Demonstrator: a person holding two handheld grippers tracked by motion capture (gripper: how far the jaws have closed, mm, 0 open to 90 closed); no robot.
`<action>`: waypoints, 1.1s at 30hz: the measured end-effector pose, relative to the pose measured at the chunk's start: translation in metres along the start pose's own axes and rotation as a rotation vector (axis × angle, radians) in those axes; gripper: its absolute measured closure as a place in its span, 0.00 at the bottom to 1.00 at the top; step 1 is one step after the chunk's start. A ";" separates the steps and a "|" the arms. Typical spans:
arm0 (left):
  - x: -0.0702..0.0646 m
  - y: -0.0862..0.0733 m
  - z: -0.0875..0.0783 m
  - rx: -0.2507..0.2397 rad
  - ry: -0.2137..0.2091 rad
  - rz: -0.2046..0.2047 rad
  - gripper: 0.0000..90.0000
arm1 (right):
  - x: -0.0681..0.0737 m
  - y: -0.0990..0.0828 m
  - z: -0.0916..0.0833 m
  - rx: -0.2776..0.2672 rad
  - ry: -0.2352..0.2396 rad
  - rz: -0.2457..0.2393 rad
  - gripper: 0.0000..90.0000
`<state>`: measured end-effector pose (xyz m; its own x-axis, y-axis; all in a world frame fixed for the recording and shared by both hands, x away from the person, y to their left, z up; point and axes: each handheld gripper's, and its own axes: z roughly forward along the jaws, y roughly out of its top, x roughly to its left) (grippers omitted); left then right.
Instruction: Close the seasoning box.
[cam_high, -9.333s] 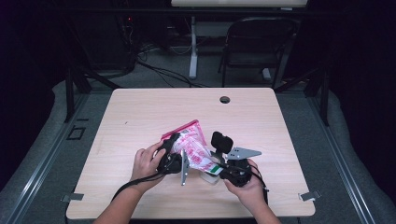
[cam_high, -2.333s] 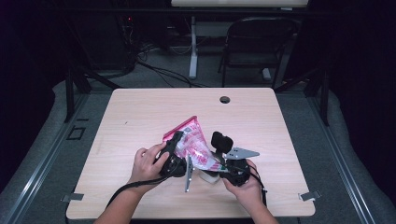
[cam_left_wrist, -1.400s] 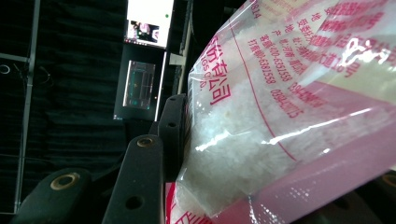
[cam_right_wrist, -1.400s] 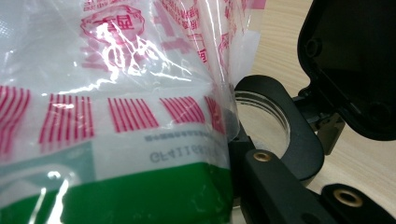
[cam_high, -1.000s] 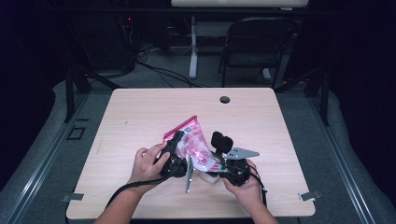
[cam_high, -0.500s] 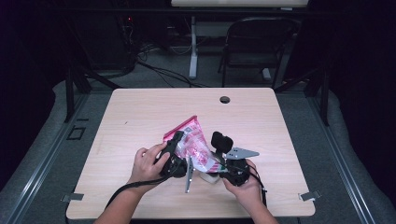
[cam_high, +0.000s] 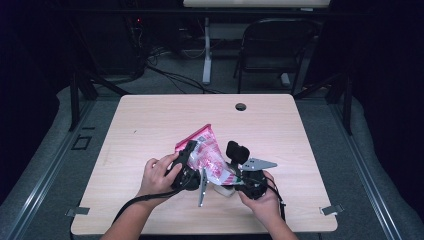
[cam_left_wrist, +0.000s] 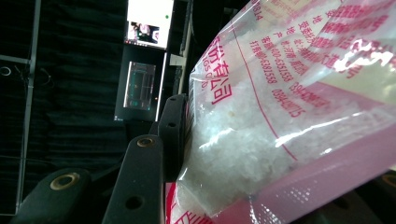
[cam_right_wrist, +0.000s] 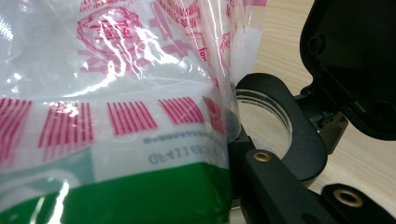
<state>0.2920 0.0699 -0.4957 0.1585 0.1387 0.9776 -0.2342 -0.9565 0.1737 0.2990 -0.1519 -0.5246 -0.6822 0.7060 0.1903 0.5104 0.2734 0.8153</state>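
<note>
A clear plastic bag (cam_high: 207, 155) printed in pink and red, with white granules inside, hangs tilted above the table's front half. My left gripper (cam_high: 187, 167) is shut on it; in the left gripper view a black finger (cam_left_wrist: 173, 128) presses into the bag (cam_left_wrist: 280, 107), and the other finger is hidden behind it. My right gripper (cam_high: 240, 182) is shut on a small clear jar (cam_high: 223, 190) whose black flip lid (cam_high: 238, 152) stands open. In the right gripper view the bag's lower corner (cam_right_wrist: 116, 93) hangs beside the jar's round black mouth (cam_right_wrist: 299, 135), and the lid (cam_right_wrist: 350, 60) is tipped back.
The wooden table (cam_high: 150, 120) has a round cable hole (cam_high: 240, 106) near its far edge. A black chair (cam_high: 272, 50) and floor cables lie beyond the table. Both forearms come in over the front edge.
The bag stands slightly steeper than in the oldest frame. Over the last second nothing has moved.
</note>
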 end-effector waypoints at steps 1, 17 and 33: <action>0.000 0.000 0.000 0.000 0.000 0.000 0.73 | 0.000 0.000 0.000 0.000 0.000 0.001 1.00; 0.000 0.000 0.000 -0.002 0.001 0.005 0.73 | 0.000 0.000 0.001 0.001 0.003 0.004 1.00; 0.001 0.001 -0.001 0.004 -0.006 0.007 0.73 | -0.001 0.000 0.001 0.004 0.009 0.005 1.00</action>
<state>0.2908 0.0691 -0.4943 0.1631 0.1305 0.9779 -0.2316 -0.9584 0.1666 0.2996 -0.1521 -0.5255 -0.6842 0.7016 0.1988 0.5159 0.2730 0.8120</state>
